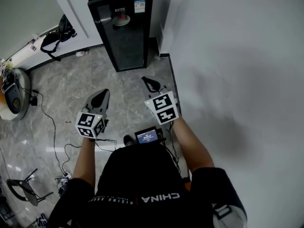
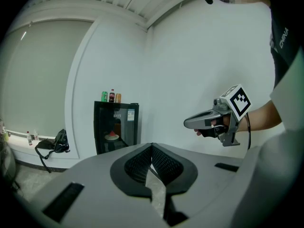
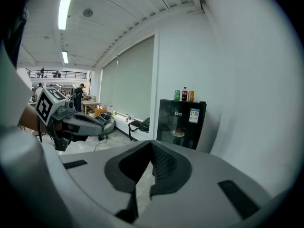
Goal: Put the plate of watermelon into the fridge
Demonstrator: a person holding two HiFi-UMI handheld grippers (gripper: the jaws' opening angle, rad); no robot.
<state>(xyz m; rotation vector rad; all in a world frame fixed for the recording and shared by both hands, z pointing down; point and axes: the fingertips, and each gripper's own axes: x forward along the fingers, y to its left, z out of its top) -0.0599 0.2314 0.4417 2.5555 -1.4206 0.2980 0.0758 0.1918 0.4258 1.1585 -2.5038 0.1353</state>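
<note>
A black fridge with a glass door stands by the white wall ahead; its door looks closed. Through the glass I see a plate of watermelon on a shelf, which also shows in the left gripper view and the right gripper view. My left gripper and right gripper are held side by side in mid-air, well short of the fridge and pointing toward it. Both are shut with nothing between the jaws. Each one appears in the other's view: the right gripper, the left gripper.
Three bottles stand on top of the fridge. A white wall runs along the right. On the left are a black bag on a low ledge, a round white machine, floor cables and a chair.
</note>
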